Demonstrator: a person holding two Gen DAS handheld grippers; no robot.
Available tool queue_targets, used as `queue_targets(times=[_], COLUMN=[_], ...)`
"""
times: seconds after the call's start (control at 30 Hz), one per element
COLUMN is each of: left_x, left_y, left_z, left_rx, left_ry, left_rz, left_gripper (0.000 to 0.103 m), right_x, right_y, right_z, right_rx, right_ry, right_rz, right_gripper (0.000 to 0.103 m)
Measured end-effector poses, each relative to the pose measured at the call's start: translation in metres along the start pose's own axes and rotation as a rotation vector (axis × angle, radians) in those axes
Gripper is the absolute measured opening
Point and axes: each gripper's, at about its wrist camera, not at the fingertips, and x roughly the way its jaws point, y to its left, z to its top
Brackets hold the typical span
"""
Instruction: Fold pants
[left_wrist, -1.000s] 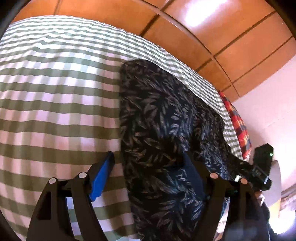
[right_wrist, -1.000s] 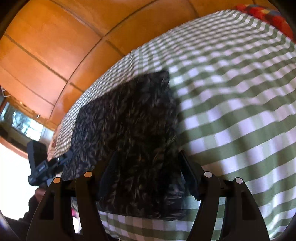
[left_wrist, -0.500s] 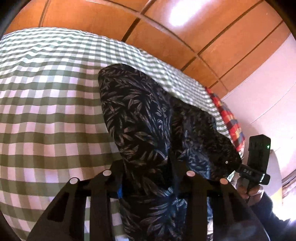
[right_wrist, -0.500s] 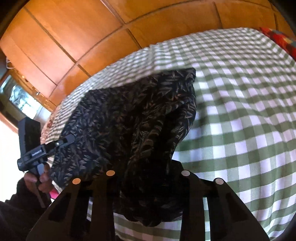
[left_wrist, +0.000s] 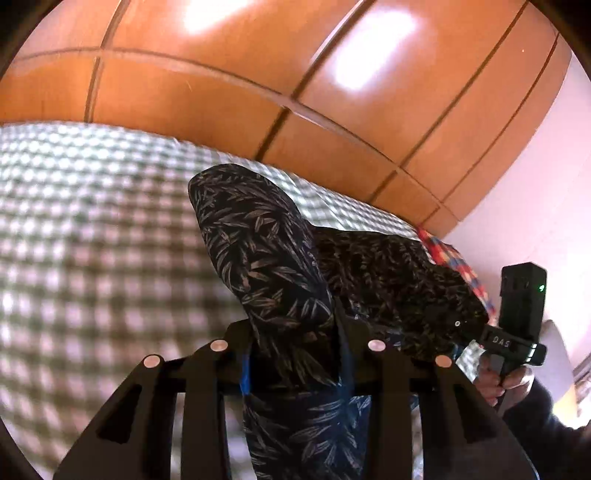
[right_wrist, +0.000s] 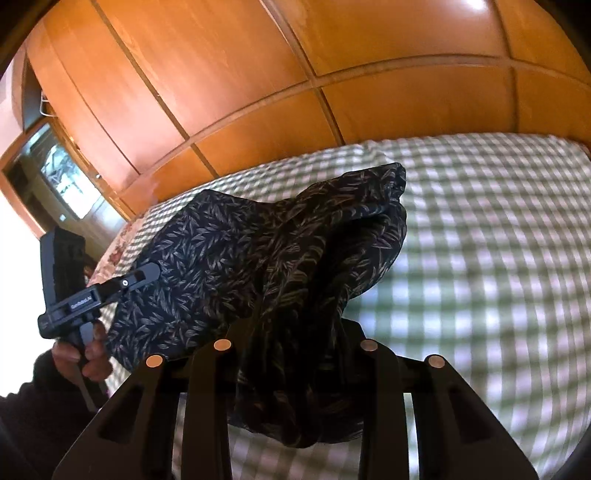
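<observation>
The pants (left_wrist: 266, 251) are dark navy with a pale leaf print. They hang lifted above the green-and-white checked bed (left_wrist: 92, 229), stretched between both grippers. My left gripper (left_wrist: 295, 354) is shut on one edge of the pants, and fabric drapes below it. My right gripper (right_wrist: 295, 343) is shut on the other edge of the pants (right_wrist: 288, 251), bunched between its jaws. The right gripper also shows at the right of the left wrist view (left_wrist: 517, 332). The left gripper shows at the left of the right wrist view (right_wrist: 96, 291).
Orange wooden wardrobe panels (left_wrist: 258, 74) rise behind the bed. A red checked pillow (left_wrist: 458, 266) lies at the bed's far right end. A floral pillow (right_wrist: 118, 251) lies at the other end. The checked sheet (right_wrist: 480, 258) spreads wide under the pants.
Both grippers closed on the pants and lifted them off the bed. The fabric now hangs bunched between them, and the view has tilted up toward the wardrobe.
</observation>
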Motion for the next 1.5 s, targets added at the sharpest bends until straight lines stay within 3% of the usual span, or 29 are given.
queue_targets(times=[0.23,0.33,0.43,0.5,0.57,0.77,0.9,0.97,1.03,1.33,1.5], left_x=[0.039,0.062,0.086,0.096,0.098,0.101,0.100,0.094,0.085,0.046,0.024], left_y=[0.023,0.042,0.060,0.072,0.077,0.071,0.069,0.062,0.046,0.013,-0.001], left_z=[0.062,0.077,0.072,0.055,0.051,0.044,0.046,0.049,0.049,0.036,0.023], left_rx=[0.050,0.027,0.010,-0.005,-0.031,-0.021,-0.028,-0.023,0.028,0.078,0.087], left_ry=[-0.015,-0.006,0.052,0.068,0.052,0.034,0.038,0.031,0.008,-0.077,-0.113], left_rz=[0.104,0.146,0.206,0.219,0.207,0.267,0.331,0.395,0.461,0.523,0.520], left_gripper=[0.034,0.035,0.035,0.039,0.040,0.048,0.064,0.068,0.067,0.078,0.084], right_x=[0.053,0.079,0.109,0.119,0.116,0.117,0.116,0.111,0.106,0.068,0.045], right_y=[-0.007,-0.016,-0.032,-0.042,-0.049,-0.051,-0.050,-0.047,-0.044,-0.026,-0.017], right_z=[0.063,0.071,0.059,0.047,0.040,0.036,0.038,0.042,0.041,0.029,0.015], right_rx=[-0.020,-0.026,-0.019,0.013,0.072,0.060,0.090,0.084,0.066,0.038,0.044], right_ry=[-0.035,-0.020,0.045,0.050,0.030,0.033,0.037,0.034,0.024,-0.047,-0.086], right_rz=[-0.038,-0.077,-0.130,-0.112,-0.077,-0.086,-0.105,-0.140,-0.183,-0.326,-0.372], right_gripper=[0.029,0.029,0.031,0.033,0.034,0.036,0.043,0.060,0.068,0.080,0.080])
